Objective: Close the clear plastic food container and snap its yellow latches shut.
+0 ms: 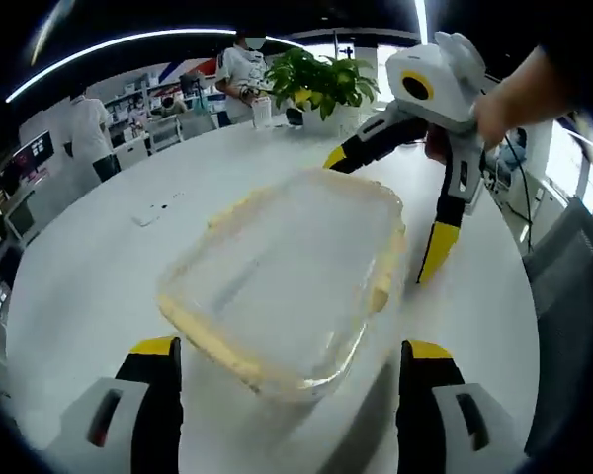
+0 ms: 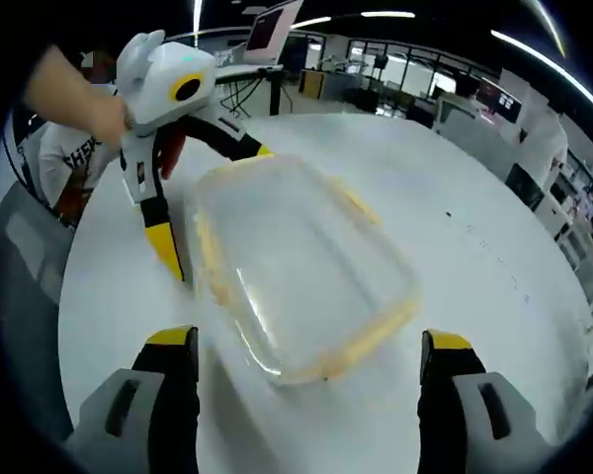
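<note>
A round white desk (image 1: pixel 89 286) carries everything I am working on, and in the left gripper view it runs back toward an office floor where a potted plant (image 1: pixel 321 84) stands at the far edge and two people in white shirts stand among workstations. At the middle of the desk lies the clear plastic food container (image 1: pixel 287 281), its lid resting on the base and yellow trim showing along its rim. It sits between my two grippers, one at each of its ends.

From the left gripper view, my left gripper (image 1: pixel 292 370) has its jaws spread wide, one yellow-tipped jaw on each side of the container's near end; I cannot tell whether they touch it. Across the container, the right gripper (image 1: pixel 381 212) reaches down at the far end, its jaws also spread wide, one tip at the far rim and the other just beside the container's right side. A hand (image 1: pixel 504 104) grips its white body.

From the right gripper view, the same container (image 2: pixel 301 262) lies diagonally, the right gripper's (image 2: pixel 311 360) own jaws parted on either side of the near corner. The left gripper (image 2: pixel 217 212) stands opposite with jaws apart, held by a hand (image 2: pixel 84 99). A small pale object (image 1: pixel 146 215), too blurred to name, lies well apart on the desk.
</note>
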Demonstrator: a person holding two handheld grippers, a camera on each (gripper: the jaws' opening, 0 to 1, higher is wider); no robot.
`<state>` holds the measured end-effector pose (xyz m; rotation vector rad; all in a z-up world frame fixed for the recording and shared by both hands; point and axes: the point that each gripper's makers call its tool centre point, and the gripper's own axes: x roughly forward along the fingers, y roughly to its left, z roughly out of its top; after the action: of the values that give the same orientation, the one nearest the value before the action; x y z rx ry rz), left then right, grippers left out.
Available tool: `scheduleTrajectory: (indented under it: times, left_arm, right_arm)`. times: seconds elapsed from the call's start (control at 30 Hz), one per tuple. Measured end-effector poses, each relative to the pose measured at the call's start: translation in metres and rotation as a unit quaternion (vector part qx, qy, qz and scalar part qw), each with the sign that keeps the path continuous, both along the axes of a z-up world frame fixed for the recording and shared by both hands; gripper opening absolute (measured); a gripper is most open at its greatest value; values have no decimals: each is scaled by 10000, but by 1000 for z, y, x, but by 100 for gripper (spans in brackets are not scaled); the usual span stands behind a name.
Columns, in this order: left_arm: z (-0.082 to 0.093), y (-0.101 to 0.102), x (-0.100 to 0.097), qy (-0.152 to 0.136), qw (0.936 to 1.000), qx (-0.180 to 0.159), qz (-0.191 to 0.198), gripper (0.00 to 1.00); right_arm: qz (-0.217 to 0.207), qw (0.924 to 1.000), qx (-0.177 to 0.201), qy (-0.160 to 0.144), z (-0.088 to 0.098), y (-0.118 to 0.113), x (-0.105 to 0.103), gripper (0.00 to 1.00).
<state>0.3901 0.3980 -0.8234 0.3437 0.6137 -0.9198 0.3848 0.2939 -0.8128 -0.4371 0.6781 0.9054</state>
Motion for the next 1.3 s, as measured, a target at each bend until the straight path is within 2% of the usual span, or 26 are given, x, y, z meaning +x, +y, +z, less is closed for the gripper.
scheduleTrajectory:
  times: [0.1,0.17,0.3,0.37,0.47,0.5,0.57,0.67,0.8,1.03,1.3]
  left_arm:
    - [0,-1,-7,197,9991,-285,249,90]
    - [1,0,-8,124,9989,-327,302,90]
    - [3,-1,-9,225,9957,-645,630,90]
    - [2,-2,-12,294,9955,-652,613,91]
    - [3,-1,-13,268,9956,-629,648,91]
    - [5,-1,-12,449,9916,-838,874,91]
    - [11,-2,-10,478,9878,-1065,1028,91]
    - [10,-1,-11,444,9882,-1028,1046,90]
    - [5,-1,-18,482,9900,-916,956,89]
    - [8,5,-21,502,9886,-980,1026,88]
    - [9,10,-28,507,9889,-944,1030,87]
  right_arm:
    - [-296,9989,366,65,0,1,-5,93]
    - [-337,9981,524,-18,3,3,-8,93]
    - [-549,9958,729,-10,3,2,-15,94]
    - [-802,9918,980,148,5,3,-18,94]
    - [-845,9913,1009,82,8,0,-18,93]
    - [-904,9903,1052,118,8,0,-18,92]
    - [-917,9899,1080,86,12,0,-19,92]
    - [-931,9871,1297,135,16,3,-22,93]
    - [-1003,9866,1285,116,17,2,-23,93]
    - [-1070,9856,1304,82,19,-1,-28,93]
    - [-1401,9791,1473,92,24,-13,-29,92]
